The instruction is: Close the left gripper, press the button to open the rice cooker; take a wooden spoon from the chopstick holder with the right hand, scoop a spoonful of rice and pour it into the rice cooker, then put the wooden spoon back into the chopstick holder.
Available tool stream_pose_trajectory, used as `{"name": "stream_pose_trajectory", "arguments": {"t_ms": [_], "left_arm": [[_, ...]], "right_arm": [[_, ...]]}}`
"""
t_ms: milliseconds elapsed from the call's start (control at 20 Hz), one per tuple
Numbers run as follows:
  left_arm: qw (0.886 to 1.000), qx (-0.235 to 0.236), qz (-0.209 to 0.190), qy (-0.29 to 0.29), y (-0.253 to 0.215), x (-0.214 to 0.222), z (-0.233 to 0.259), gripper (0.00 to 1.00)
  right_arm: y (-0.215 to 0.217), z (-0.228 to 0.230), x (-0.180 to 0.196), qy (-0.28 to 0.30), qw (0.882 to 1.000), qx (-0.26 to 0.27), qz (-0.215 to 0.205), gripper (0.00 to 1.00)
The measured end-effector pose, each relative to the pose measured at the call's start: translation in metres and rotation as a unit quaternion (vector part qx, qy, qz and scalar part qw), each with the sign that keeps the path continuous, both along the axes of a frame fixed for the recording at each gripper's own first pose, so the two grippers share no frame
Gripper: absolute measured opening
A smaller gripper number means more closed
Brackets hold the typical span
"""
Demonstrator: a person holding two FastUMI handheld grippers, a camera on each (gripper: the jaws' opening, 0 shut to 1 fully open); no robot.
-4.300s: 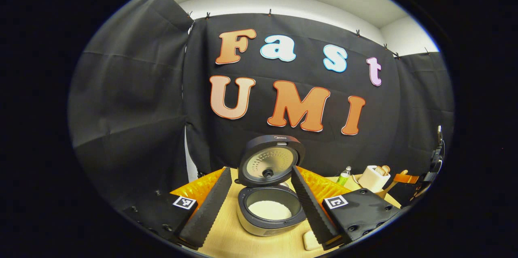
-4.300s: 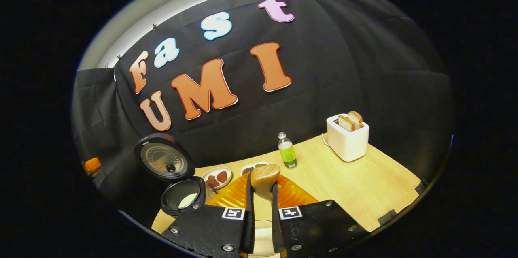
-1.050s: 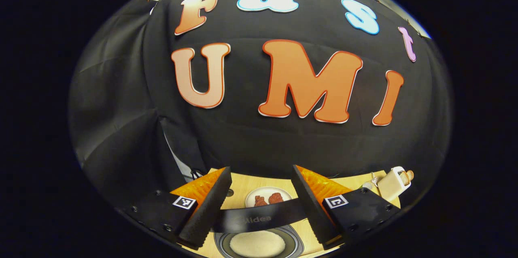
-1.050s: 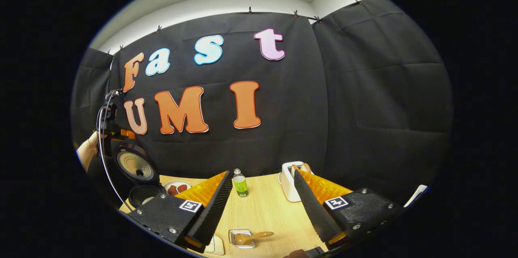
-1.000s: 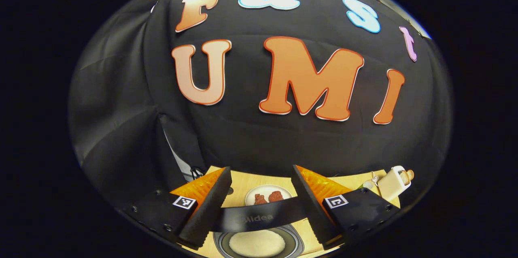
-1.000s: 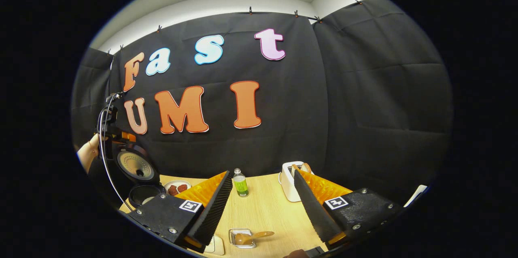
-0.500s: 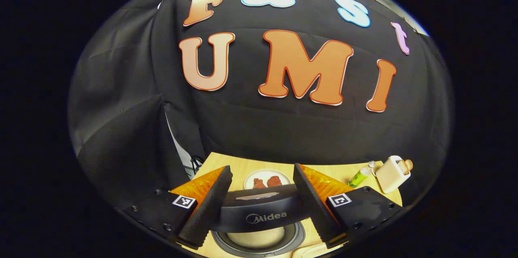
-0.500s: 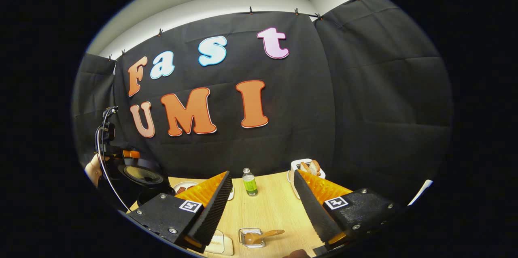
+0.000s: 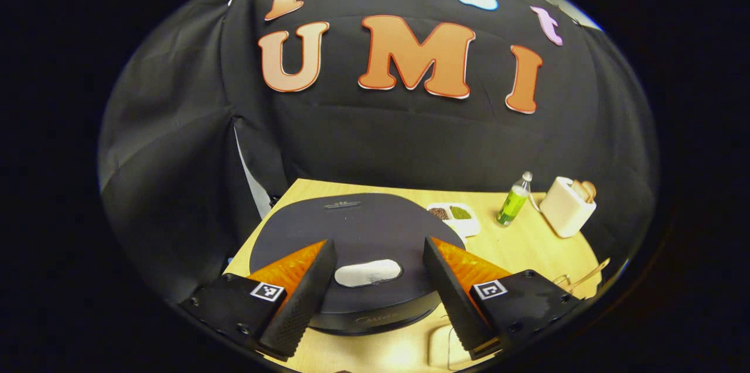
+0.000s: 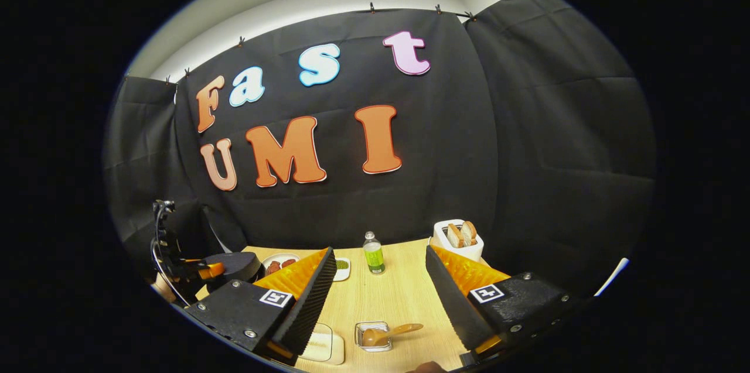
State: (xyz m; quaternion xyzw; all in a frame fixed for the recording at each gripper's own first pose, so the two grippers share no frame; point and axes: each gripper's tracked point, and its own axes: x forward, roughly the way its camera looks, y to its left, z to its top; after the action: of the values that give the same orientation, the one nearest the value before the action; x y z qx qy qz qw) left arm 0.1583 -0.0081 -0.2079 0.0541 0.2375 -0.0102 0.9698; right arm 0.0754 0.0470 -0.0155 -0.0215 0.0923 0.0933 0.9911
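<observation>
The dark rice cooker (image 9: 351, 226) sits low in the left gripper view with its round lid down flat and a pale oval patch (image 9: 368, 273) near the lid's front. My left gripper (image 9: 375, 285) is open, its two fingers spread over the front of that lid; I cannot tell whether they touch it. In the right gripper view the wooden spoon (image 10: 394, 332) lies with its bowl in a small clear holder (image 10: 372, 338) on the table. My right gripper (image 10: 381, 300) hangs open above and behind it, holding nothing. The cooker (image 10: 235, 264) and left gripper (image 10: 184, 270) show far left.
On the wooden table (image 10: 398, 297) stand a green bottle (image 10: 372, 260), a white toaster with bread (image 10: 459, 239), a plate of red food (image 10: 276, 263) and a pale rice tray (image 10: 319, 345). A divided dish of grains (image 9: 454, 213) sits just behind the cooker.
The rice cooker's lid has swung down from upright to shut under my left gripper. The spoon left my right gripper and now lies in the holder; that gripper has stayed open.
</observation>
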Motion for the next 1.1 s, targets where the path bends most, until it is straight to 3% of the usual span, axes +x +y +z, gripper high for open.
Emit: {"name": "stream_pose_trajectory", "arguments": {"t_ms": [200,250,300,400,450,600,700,950,1000,1100], "left_arm": [[1.0,0.014,0.01,-0.01,0.002,-0.009,-0.025,1.0],[1.0,0.022,0.008,-0.012,0.001,-0.011,-0.031,0.94],[1.0,0.023,0.011,-0.006,0.002,-0.015,-0.039,1.0],[0.999,0.023,0.011,-0.029,0.003,-0.013,-0.035,0.96],[0.999,0.021,0.016,-0.028,0.003,-0.014,-0.038,1.0],[0.998,0.005,0.024,-0.055,0.005,-0.014,-0.038,0.94],[0.997,-0.002,0.025,-0.075,0.004,-0.012,-0.04,1.0],[0.997,0.017,0.013,-0.078,0.002,-0.011,-0.042,0.96],[0.997,0.027,0.004,-0.071,0.001,-0.011,-0.042,1.0],[0.999,0.034,0.009,-0.038,0.004,-0.016,-0.039,0.95]], "right_arm": [[-0.005,-0.004,-0.006,0.009,1.0,-0.003,0.0,0.95],[-0.008,-0.005,-0.009,0.011,1.0,-0.003,-0.001,0.95],[-0.009,-0.004,-0.01,0.01,1.0,-0.003,-0.002,0.95],[-0.011,-0.005,-0.011,0.011,1.0,-0.007,-0.005,0.95],[-0.012,-0.007,-0.012,0.012,1.0,-0.009,-0.006,0.94],[-0.012,-0.016,-0.015,0.02,1.0,-0.011,-0.004,0.95],[-0.016,-0.027,-0.018,0.031,0.999,-0.008,-0.006,0.95],[-0.028,-0.048,-0.018,0.052,0.998,-0.003,-0.017,0.95],[-0.029,-0.049,-0.018,0.053,0.998,-0.006,-0.019,0.94],[-0.029,-0.044,-0.016,0.046,0.999,-0.01,-0.017,0.95]]}}
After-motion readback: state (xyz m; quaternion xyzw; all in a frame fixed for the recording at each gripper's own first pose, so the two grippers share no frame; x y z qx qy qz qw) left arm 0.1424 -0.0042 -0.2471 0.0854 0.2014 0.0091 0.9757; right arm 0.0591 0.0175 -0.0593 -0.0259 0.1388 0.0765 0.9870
